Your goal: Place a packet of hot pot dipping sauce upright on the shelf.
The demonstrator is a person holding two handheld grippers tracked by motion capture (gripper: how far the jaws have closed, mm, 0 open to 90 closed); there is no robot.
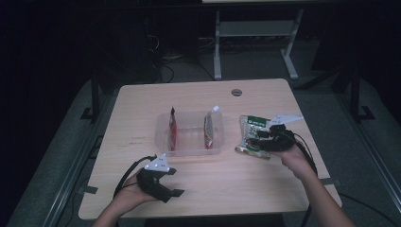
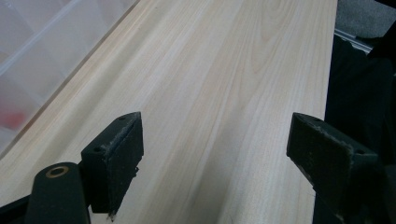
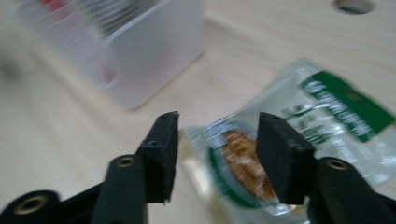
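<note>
On the right half of the light wooden table, a snack packet with a green-and-white label is seen lying flat, just right of a clear plastic bin. White characters are printed on the green band of the label, but they cannot be read in the blurred right gripper view. The right gripper is held over the near end of the packet; its jaws are partly apart, with the packet's lower edge seen between them, and no pinch on the film is made out. Two red-and-white sachets are stood upright in the bin, one at each end. The left gripper is held near the front left edge of the table, well apart from the bin, jaws wide apart with bare wood between them. A round grommet hole is noted at the far edge.
</note>
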